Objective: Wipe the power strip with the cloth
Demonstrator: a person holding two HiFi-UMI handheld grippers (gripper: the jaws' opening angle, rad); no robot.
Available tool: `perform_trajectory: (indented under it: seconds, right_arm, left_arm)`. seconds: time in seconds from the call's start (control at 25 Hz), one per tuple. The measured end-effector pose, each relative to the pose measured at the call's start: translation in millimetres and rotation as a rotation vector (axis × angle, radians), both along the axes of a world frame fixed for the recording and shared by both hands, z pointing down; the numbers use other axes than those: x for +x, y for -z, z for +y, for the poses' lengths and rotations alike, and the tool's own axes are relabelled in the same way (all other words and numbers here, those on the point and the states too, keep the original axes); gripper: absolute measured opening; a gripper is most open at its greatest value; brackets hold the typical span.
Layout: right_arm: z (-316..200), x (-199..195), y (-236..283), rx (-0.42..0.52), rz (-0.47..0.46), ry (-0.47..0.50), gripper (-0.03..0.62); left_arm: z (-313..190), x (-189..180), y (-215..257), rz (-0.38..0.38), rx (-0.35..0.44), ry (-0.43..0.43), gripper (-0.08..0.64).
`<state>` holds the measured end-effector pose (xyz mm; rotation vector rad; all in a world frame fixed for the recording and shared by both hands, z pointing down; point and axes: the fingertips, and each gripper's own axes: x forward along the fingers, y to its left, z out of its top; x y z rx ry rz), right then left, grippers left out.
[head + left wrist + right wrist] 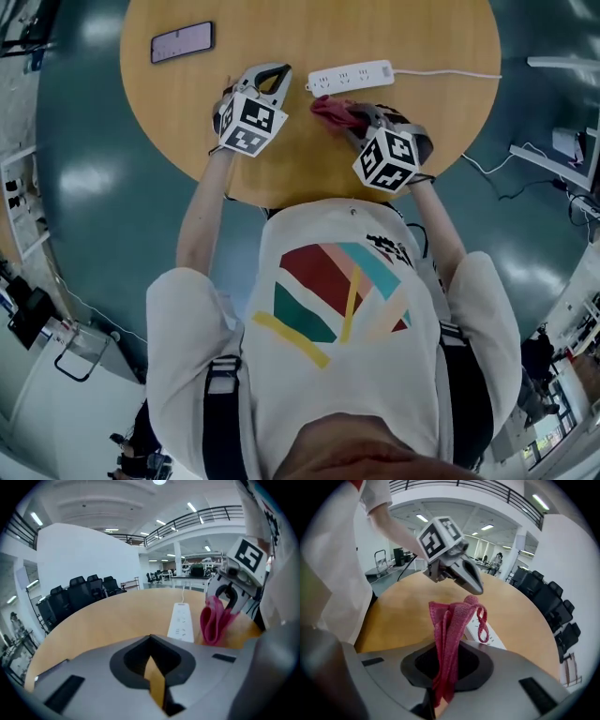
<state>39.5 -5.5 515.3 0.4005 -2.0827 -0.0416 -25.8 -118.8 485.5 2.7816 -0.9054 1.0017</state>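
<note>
A white power strip (349, 75) lies on the round wooden table (422, 122), its cord trailing off to the right. My right gripper (351, 118) is shut on a bunched red cloth (330, 109), held just in front of the strip's near edge. In the right gripper view the cloth (449, 625) stands up out of the closed jaws, hiding most of the strip (491, 638). My left gripper (271, 75) hovers left of the strip, shut with nothing in it. The left gripper view shows the strip (182, 620) ahead, with the cloth (213, 621) hanging from the right gripper (230, 592).
A dark phone (182, 41) lies on the table at the far left. The table's near edge (281, 199) runs just in front of the person's torso. Several office chairs (77, 595) stand beyond the table's far side.
</note>
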Motion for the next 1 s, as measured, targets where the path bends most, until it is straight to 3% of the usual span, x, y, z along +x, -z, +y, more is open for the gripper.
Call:
perform_trajectory:
  seconds: [0.08,0.2,0.44,0.64,0.8,1.0]
  right_arm:
    - [-0.1,-11.3,-6.1,0.029,0.062,0.062,0.04]
    - [-6.8,-26.2,-13.1,0.062,0.118,0.118,0.039]
    - [-27.1,-34.5,-18.8,0.136,0.151,0.102,0.04]
    - [-30.0,-34.2,-19.6,0.174,0.154,0.085,0.038]
    - [-31.8,-37.3,-23.7,0.183,0.151,0.089,0.04]
    - [-35.2,-20.7,-22.8,0.187,0.15,0.086,0.04]
  left_arm:
    - [2.7,17.2,6.1,0.025,-0.012,-0.047,0.04]
    - [6.8,34.1,5.5,0.004,-0.003,-0.087,0.04]
    - [7.6,46.4,-22.0,-0.047,-0.072,-0.1,0.04]
    - [10.6,54.9,-14.4,0.016,-0.077,-0.119,0.04]
    - [18.9,58.2,-26.1,-0.003,-0.054,-0.163,0.041]
    - [20.3,59.5,-24.6,0.102,-0.044,-0.15,0.04]
